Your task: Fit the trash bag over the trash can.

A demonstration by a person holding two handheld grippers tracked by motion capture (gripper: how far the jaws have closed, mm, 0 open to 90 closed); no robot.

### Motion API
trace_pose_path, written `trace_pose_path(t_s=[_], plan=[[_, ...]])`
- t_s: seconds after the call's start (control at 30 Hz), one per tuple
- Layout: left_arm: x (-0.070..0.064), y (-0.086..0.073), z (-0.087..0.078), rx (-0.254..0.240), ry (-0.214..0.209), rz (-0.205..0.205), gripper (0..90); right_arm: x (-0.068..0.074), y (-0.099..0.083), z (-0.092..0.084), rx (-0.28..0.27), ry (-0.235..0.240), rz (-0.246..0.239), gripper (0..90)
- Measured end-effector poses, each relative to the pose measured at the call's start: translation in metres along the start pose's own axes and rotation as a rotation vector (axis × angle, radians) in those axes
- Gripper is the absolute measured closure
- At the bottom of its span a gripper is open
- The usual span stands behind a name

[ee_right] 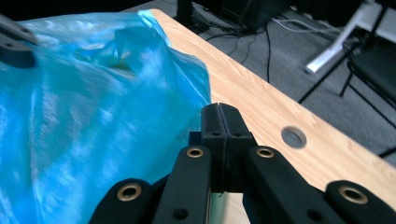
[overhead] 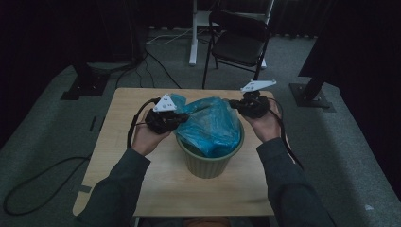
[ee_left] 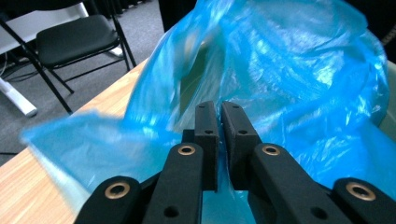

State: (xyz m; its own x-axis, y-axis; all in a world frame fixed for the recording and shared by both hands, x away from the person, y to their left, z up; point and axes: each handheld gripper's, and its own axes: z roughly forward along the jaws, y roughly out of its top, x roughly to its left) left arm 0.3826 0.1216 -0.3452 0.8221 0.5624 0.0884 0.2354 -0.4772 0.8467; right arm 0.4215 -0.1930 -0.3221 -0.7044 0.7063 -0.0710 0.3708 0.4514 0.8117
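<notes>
Left gripper [ee_left: 220,112] and right gripper [ee_right: 225,116] each pinch the blue bag [overhead: 212,124], apparently spreading it over the green bin [overhead: 208,163].

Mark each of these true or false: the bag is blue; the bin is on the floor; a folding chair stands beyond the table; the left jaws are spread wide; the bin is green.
1. The bag is blue: true.
2. The bin is on the floor: false, it stands on the wooden table.
3. A folding chair stands beyond the table: true.
4. The left gripper has its jaws spread wide: false, they are nearly shut on bag film.
5. The bin is green: true.
</notes>
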Motion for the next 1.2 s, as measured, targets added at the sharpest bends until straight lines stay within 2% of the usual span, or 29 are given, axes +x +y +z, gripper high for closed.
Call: trace_pose_path(t_s=[0.23,0.43,0.6,0.73,0.77,0.8,0.9,0.97,1.0,1.07,1.17,1.2], plan=[[0.003,-0.002,-0.003,-0.006,0.011,-0.015,86.5,-0.011,-0.011,-0.004,0.005,-0.007,0.042,89.4],[0.0,0.001,-0.001,-0.011,0.012,-0.005,86.4,-0.007,-0.002,-0.017,-0.06,0.004,0.031,71.4],[-0.002,0.003,0.002,-0.016,0.009,-0.005,86.4,-0.001,0.008,-0.029,-0.107,0.003,0.022,63.2],[-0.004,0.007,0.004,-0.033,0.006,-0.012,86.4,0.005,0.012,-0.031,-0.135,0.077,0.02,60.3],[-0.004,0.007,0.004,-0.033,0.006,-0.012,86.5,0.005,0.012,-0.031,-0.135,0.077,0.02,60.3],[-0.006,0.01,0.004,-0.041,0.005,-0.007,86.5,0.01,0.013,-0.028,-0.133,0.109,0.003,58.1],[-0.01,0.014,0.005,-0.048,-0.004,0.004,86.5,0.018,0.016,-0.018,-0.106,0.162,-0.027,52.9],[-0.011,0.016,0.005,-0.049,-0.006,0.008,86.5,0.022,0.017,-0.015,-0.098,0.178,-0.038,52.5],[-0.013,0.018,0.006,-0.054,-0.011,0.015,86.5,0.029,0.019,-0.008,-0.084,0.205,-0.071,50.6],[-0.015,0.02,0.006,-0.06,-0.013,0.02,86.5,0.033,0.02,-0.005,-0.08,0.235,-0.085,49.6],[-0.016,0.021,0.005,-0.067,-0.014,0.022,86.9,0.038,0.022,-0.001,-0.082,0.252,-0.105,47.9],[-0.017,0.022,0.005,-0.075,-0.012,0.021,86.9,0.041,0.023,0.001,-0.087,0.283,-0.109,46.7]])
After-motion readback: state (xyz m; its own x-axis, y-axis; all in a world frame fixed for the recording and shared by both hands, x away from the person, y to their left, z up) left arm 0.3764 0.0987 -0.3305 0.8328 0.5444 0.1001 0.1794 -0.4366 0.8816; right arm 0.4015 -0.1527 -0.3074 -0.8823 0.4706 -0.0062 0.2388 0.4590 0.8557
